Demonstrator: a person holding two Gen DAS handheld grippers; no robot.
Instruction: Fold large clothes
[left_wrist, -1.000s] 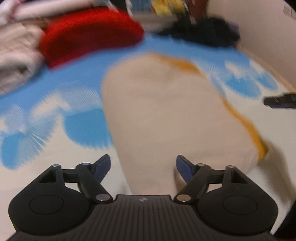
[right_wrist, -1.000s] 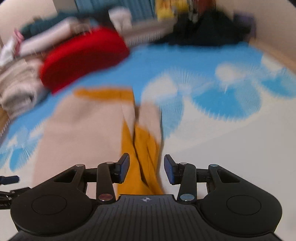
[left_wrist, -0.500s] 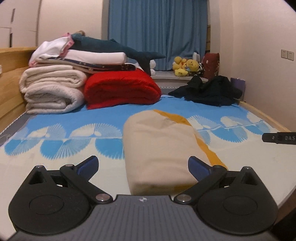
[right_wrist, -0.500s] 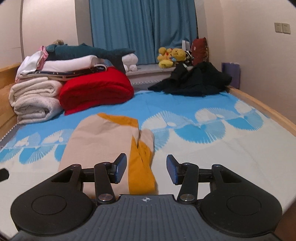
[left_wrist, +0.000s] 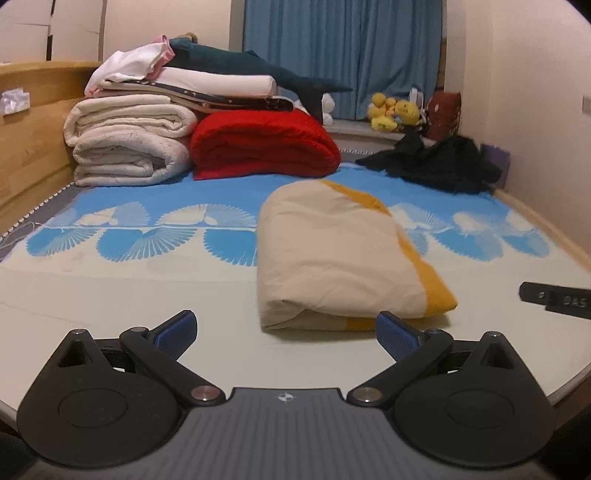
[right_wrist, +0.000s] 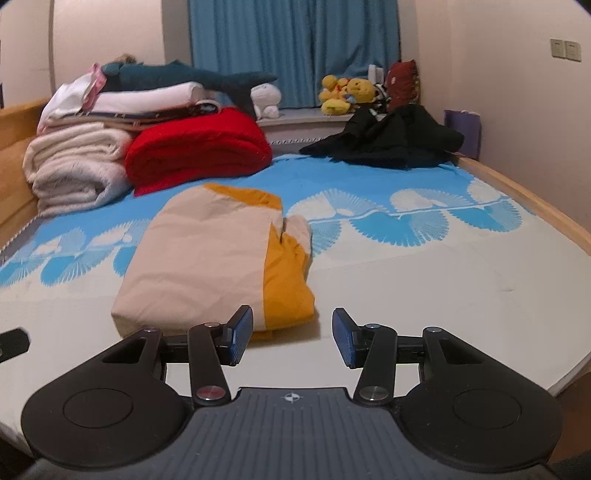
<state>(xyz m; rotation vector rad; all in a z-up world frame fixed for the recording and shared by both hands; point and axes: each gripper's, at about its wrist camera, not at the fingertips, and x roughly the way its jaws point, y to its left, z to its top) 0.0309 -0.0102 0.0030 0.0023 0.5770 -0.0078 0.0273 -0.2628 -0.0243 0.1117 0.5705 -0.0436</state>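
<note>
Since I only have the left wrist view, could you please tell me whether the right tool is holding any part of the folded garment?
Observer: No. The right tool is open; its jaws have just been opening, and nothing is between them.
Operator: Thank you. How does the garment's orange side look from there?
Observer: On the folded beige and orange garment, a beige flap lies just beyond the orange strip at the far right corner, with a narrow slit between them.
</note>
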